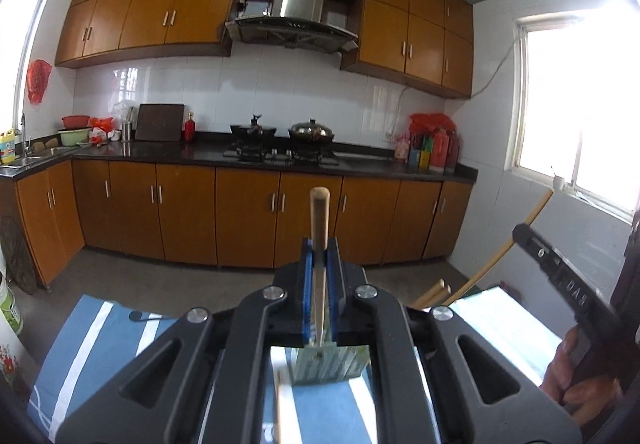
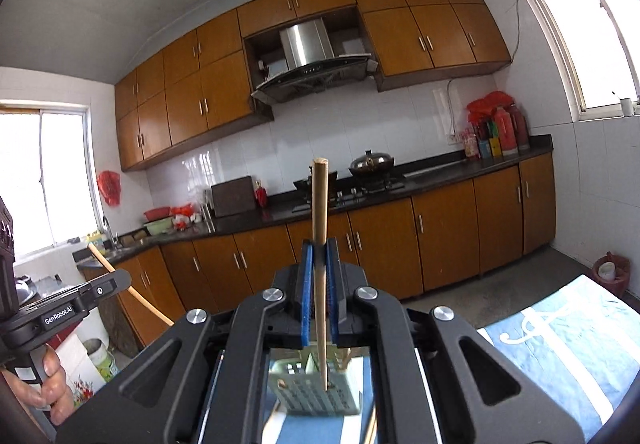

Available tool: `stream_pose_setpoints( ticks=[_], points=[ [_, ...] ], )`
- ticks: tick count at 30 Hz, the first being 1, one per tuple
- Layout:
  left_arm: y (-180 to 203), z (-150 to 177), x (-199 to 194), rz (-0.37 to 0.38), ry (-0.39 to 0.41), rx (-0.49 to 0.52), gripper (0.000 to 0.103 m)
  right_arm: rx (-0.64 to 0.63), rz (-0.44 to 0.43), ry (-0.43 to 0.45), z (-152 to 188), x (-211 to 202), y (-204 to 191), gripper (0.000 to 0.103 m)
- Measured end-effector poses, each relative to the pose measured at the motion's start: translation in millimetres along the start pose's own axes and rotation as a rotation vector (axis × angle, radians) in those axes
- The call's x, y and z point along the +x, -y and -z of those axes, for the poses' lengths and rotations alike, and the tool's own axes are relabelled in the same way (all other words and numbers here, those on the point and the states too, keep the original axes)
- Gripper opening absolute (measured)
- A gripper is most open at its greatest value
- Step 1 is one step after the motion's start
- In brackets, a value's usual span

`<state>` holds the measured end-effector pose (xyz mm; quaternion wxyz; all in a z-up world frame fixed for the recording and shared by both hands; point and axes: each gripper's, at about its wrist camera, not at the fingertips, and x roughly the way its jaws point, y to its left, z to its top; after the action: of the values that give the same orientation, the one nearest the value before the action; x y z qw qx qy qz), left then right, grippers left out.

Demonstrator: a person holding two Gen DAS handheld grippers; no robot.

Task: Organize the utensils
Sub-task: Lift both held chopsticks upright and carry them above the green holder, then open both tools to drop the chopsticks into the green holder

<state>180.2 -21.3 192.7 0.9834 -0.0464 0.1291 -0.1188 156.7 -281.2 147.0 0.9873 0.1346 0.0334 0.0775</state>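
Two wooden chopsticks, one per gripper, each clamped upright between blue pads. Left chopstick (image 1: 319, 240), in the left gripper (image 1: 320, 244), stands with its lower end over the perforated grey utensil holder (image 1: 326, 366); right chopstick (image 2: 320, 240), in the right gripper (image 2: 319, 244), leans slightly, its tip reaching the top of the same holder (image 2: 316, 392). Both sets of jaws are closed tight on the sticks. The holder rests on a blue cloth with white stripes (image 1: 88, 340). Beyond the holder lie a grey floor, wooden base cabinets (image 1: 188, 212) and a dark countertop (image 1: 200, 154) carrying a gas hob with a lidded wok (image 1: 311, 132); a steel range hood (image 1: 294, 14) hangs above
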Motion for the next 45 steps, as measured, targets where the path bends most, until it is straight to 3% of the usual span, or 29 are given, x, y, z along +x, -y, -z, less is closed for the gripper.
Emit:
stream_pose_setpoints(
  ticks=[5,14,23,28,36,37,39,42,45],
  points=[
    [10.3,-18.2,21.8,-0.008,0.036,0.000,0.008,0.011,0.007,0.010,0.0,25.4,-1.4,0.007],
    [-6.0,10.1,82.5,-0.023,-0.064,-0.042,0.008,-0.012,0.027,-0.059,24.1,68.4,-2.1,0.007],
    [-15.4,33.6,112.7,-0.035,-0.160,-0.040,0.010,0.000,0.050,-0.151,44.7,82.6,3.0,0.008],
    [-19.0,32.2,105.7,-0.040,-0.158,-0.044,0.025,-0.010,0.063,-0.146,39.0,69.3,6.8,0.008],
    [-26.2,28.7,63.5,-0.066,-0.134,-0.045,0.027,-0.017,0.131,-0.146,34.0,25.0,24.4,0.009],
    [-29.1,31.6,54.4,-0.072,-0.133,-0.043,0.029,-0.018,0.150,-0.160,37.9,17.1,29.7,0.010],
    [-35.6,40.1,39.0,-0.080,-0.136,-0.040,0.031,-0.006,0.182,-0.186,47.9,4.0,41.0,0.029],
    [-48.8,65.7,17.9,-0.110,-0.167,-0.020,0.032,0.021,0.225,-0.268,72.7,-7.2,59.8,0.031],
    [-66.6,104.6,7.4,-0.168,-0.231,0.005,0.032,0.046,0.251,-0.403,113.1,-5.5,74.8,0.031]
  ],
)
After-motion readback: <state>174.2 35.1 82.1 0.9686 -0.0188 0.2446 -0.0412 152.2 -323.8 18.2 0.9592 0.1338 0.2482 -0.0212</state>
